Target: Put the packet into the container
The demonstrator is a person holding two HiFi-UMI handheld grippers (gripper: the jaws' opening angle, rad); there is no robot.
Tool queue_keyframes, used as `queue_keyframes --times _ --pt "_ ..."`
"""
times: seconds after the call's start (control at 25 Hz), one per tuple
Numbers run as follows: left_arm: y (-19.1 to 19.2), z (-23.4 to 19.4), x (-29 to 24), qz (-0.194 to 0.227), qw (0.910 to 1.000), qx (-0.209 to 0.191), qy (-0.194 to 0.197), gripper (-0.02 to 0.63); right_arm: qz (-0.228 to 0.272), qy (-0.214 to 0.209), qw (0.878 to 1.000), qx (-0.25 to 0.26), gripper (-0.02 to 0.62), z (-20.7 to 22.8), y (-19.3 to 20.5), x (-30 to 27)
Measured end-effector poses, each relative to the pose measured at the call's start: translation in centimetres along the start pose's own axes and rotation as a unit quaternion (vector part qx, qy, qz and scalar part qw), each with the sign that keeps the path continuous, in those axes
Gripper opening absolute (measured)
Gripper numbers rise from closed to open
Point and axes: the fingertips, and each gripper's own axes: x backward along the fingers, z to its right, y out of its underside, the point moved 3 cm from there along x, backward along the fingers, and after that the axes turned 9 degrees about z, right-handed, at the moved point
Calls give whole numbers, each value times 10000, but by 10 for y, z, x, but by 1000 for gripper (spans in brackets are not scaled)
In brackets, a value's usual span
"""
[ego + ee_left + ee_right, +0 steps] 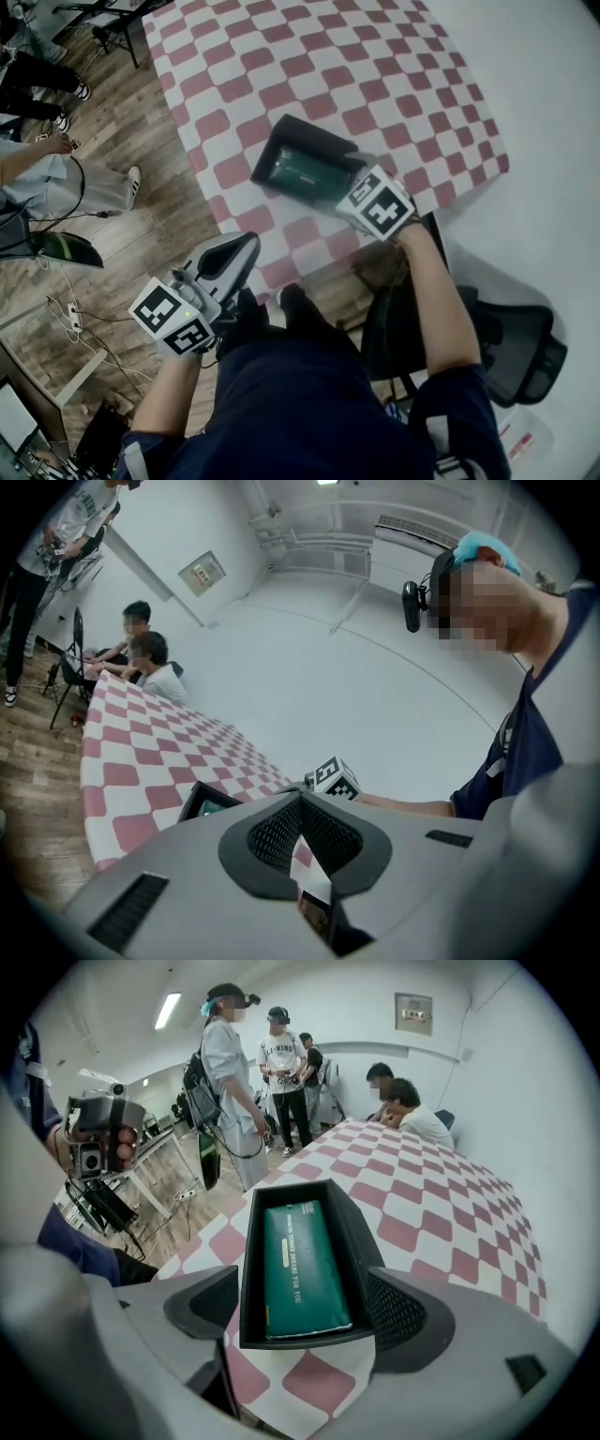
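Note:
A black oblong container (pixel 302 161) sits near the front edge of the red-and-white checked table (pixel 309 66). A dark green packet (pixel 298 169) lies flat inside it, also clear in the right gripper view as packet (pixel 300 1265) in container (pixel 349 1232). My right gripper (pixel 354 185) hovers at the container's near end. It is open, with one jaw on each side of that end (pixel 305 1302) and nothing held. My left gripper (pixel 231 255) hangs off the table's edge over my lap, jaws shut and empty (pixel 302 829).
A black office chair (pixel 511 349) stands at my right. Wooden floor with cables (pixel 75 319) lies left of the table. Two people sit at the table's far end (pixel 405 1105). Others stand beside it (pixel 230 1063).

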Motion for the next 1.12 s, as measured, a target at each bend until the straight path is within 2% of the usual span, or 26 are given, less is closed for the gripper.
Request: queue_keyframes --times 0.2,0.44,0.52,0.64,0.76,1.12 --pt "-8 11 -7 -30 9998 -154 146 25 1215 280 9919 -254 422 -3 -21 47" --pt "-19 24 -12 -84 9989 -338 300 25 2065 519 9747 -687 417 -21 -28 103" --pt "-22 28 -14 -97 9985 -396 362 25 2209 624 9703 -769 380 -26 -26 117" --pt "-24 35 -17 -128 9978 -483 439 25 2482 738 9605 -1014 289 -33 -23 133" --pt "-27 42 -17 -161 9969 -562 518 25 2754 771 9500 -1255 234 -43 -19 145" --pt "-34 55 -10 -225 9949 -674 719 25 3284 700 9214 -1958 119 -87 -16 162"
